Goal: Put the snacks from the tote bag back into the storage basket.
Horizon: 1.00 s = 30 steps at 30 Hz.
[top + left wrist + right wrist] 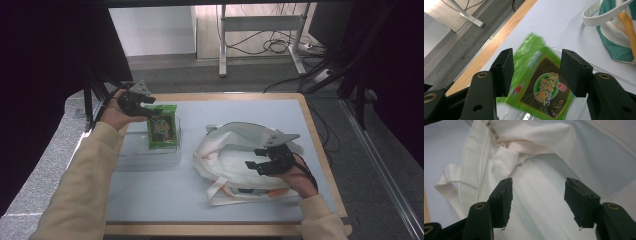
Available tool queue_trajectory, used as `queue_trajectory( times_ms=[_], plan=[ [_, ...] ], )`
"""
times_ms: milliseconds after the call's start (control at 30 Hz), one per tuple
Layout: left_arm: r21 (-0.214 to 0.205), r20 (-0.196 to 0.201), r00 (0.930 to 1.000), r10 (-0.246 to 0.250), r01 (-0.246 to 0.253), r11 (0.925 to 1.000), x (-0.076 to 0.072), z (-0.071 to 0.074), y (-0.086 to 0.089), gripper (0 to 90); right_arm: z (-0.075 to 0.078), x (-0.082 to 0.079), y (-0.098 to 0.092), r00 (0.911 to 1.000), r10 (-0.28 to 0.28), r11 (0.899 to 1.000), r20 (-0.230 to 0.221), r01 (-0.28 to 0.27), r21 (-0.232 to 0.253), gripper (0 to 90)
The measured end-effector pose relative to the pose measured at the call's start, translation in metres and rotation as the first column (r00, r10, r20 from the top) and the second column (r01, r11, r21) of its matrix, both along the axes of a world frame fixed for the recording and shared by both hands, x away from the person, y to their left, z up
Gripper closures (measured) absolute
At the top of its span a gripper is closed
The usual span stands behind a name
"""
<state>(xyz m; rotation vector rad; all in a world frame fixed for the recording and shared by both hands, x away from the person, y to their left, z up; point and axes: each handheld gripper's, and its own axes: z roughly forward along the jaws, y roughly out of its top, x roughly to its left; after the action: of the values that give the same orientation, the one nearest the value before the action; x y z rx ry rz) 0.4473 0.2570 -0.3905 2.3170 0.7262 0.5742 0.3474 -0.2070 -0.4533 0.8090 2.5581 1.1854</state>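
The green snack pack [163, 126] rests in a clear tray [150, 157] on the left of the bench [165, 200], its long axis running away from the person. The left gripper [150, 106] hangs just above the pack's far end with its jaws spread and nothing pinched; in the left gripper view the pack [544, 87] lies between and below them, apart from the pads. Its label carries a round emblem with yellow lettering too blurred to read. The left hand is much the nearer one. The right gripper [260, 159] hangs released over the mouth of the white tote [225, 160], well to the right of the pack.
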Motion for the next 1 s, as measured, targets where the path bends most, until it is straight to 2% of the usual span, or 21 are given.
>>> queue_trajectory(
  times_ms=[133,267,433,567,900,1000],
  plan=[
    [-0.017,-0.013,0.9999,0.005,-0.005,0.9998,-0.006,-0.001,0.000,44.9,0.001,0.000,0.000,1.0000,0.003,1.000,0.002,-0.003,0.004,39.5],
    [-0.038,-0.033,0.9994,-0.013,0.012,0.9992,-0.014,0.000,-0.003,44.9,0.001,-0.001,-0.001,1.0000,0.006,1.000,0.001,-0.006,0.011,39.5],
    [-0.082,-0.053,0.9982,-0.028,0.024,0.9963,-0.021,0.000,-0.009,44.9,0.001,-0.002,-0.001,1.0000,0.005,1.000,0.000,-0.005,0.008,39.5],
    [-0.094,-0.076,0.9965,-0.034,0.026,0.9953,-0.029,-0.003,-0.017,44.3,0.002,-0.003,0.000,1.0000,0.007,1.000,0.002,-0.007,0.012,39.5],
    [-0.152,-0.082,0.9962,-0.029,0.016,0.9883,-0.064,-0.012,-0.034,42.3,0.004,-0.004,0.001,0.9999,0.015,1.000,0.008,-0.015,0.013,39.5],
    [-0.172,-0.088,0.9949,-0.050,0.034,0.9845,-0.076,-0.014,-0.039,42.2,0.005,-0.006,0.002,0.9998,0.015,1.000,0.013,-0.015,0.015,39.5]
  ],
)
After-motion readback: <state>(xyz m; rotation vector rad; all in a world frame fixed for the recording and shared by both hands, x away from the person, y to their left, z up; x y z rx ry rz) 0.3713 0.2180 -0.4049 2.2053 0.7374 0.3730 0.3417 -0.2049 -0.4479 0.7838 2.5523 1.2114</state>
